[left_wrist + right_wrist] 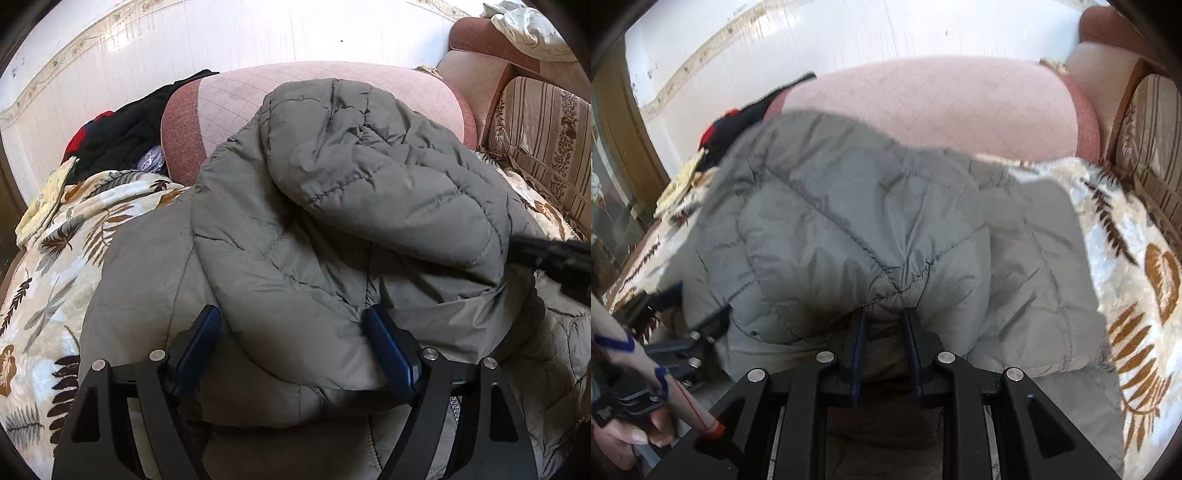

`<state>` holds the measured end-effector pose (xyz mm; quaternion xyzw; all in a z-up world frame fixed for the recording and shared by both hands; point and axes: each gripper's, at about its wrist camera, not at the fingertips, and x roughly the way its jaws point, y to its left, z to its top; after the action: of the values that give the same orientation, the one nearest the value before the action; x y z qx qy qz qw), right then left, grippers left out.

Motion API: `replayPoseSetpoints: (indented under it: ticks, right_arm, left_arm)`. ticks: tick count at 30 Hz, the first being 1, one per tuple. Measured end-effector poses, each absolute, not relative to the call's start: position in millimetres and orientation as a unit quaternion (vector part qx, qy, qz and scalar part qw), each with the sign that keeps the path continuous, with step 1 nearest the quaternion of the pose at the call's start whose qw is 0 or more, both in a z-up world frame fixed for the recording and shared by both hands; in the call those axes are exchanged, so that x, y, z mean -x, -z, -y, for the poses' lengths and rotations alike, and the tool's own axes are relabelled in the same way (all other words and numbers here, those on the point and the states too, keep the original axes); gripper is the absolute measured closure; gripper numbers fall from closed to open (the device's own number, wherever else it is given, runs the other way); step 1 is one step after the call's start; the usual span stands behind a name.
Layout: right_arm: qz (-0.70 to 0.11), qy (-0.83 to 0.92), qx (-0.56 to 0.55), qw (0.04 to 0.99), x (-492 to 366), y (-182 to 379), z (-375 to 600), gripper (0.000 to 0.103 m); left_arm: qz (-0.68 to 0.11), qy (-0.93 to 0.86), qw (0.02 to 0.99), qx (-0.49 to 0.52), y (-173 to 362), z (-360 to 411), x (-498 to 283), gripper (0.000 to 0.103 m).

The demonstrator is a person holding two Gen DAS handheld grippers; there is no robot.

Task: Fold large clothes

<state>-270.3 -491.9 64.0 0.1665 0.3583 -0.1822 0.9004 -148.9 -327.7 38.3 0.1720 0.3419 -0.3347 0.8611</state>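
Lying bunched on the leaf-print blanket against the pink sofa cushion, the grey quilted jacket is doubled over itself. Your left claw stands wide, its blue pads either side of a puffy fold without pinching it. Your right claw is drawn narrow, gripping a gathered seam of the jacket. Dark clothes sit behind the cushion's left end.
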Motion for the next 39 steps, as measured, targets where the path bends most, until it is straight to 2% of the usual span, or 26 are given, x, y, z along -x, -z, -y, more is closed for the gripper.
replayPoseSetpoints:
  ticks: [7, 9, 13, 16, 39]
  right_arm:
    - [-0.312, 0.146, -0.157, 0.925, 269, -80, 475, 0.080]
    - [-0.332, 0.137, -0.145, 0.922, 260, -74, 470, 0.076]
    - [-0.385, 0.138, -0.156, 0.899, 249, -46, 474, 0.075]
    - [-0.383, 0.129, -0.189, 0.895, 251, -41, 483, 0.075]
    - [-0.389, 0.137, -0.165, 0.896, 249, -39, 475, 0.075]
  left_arm:
    - [-0.339, 0.334, 0.862, -0.173, -38, 327, 149, 0.022]
    - [-0.339, 0.333, 0.862, -0.173, -38, 327, 149, 0.022]
    - [-0.339, 0.332, 0.862, -0.177, -36, 328, 150, 0.022]
    - [-0.337, 0.331, 0.863, -0.179, -36, 329, 151, 0.022]
    - [-0.334, 0.328, 0.865, -0.181, -36, 330, 152, 0.022]
